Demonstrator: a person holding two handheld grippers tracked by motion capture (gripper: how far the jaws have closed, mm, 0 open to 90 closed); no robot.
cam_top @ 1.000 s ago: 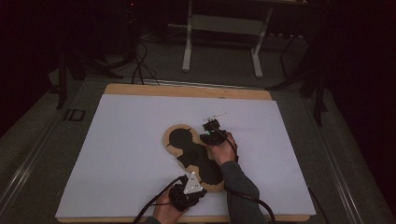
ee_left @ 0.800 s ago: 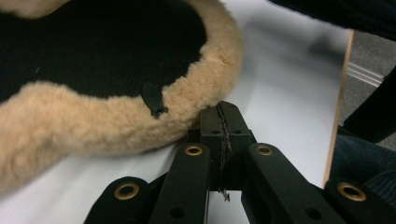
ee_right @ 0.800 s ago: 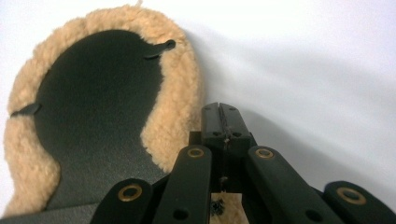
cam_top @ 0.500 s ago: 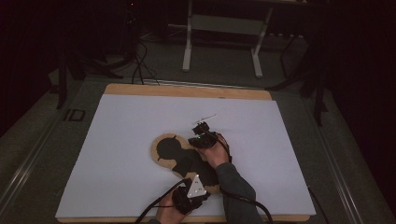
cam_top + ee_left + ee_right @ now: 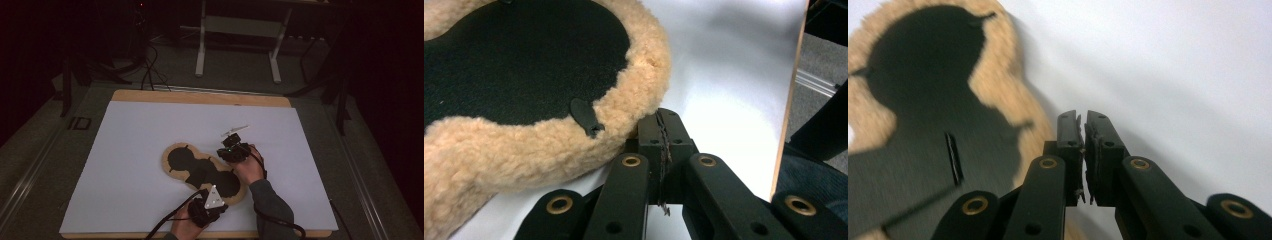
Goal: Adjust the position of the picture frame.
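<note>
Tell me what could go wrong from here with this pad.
The right gripper has just been opening its jaws, with nothing between them, so the fleece-edged pad may lie loose there and slide. The left gripper is shut beside the fleece rim, near the white sheet edge; a pull could drag the pad off.
</note>
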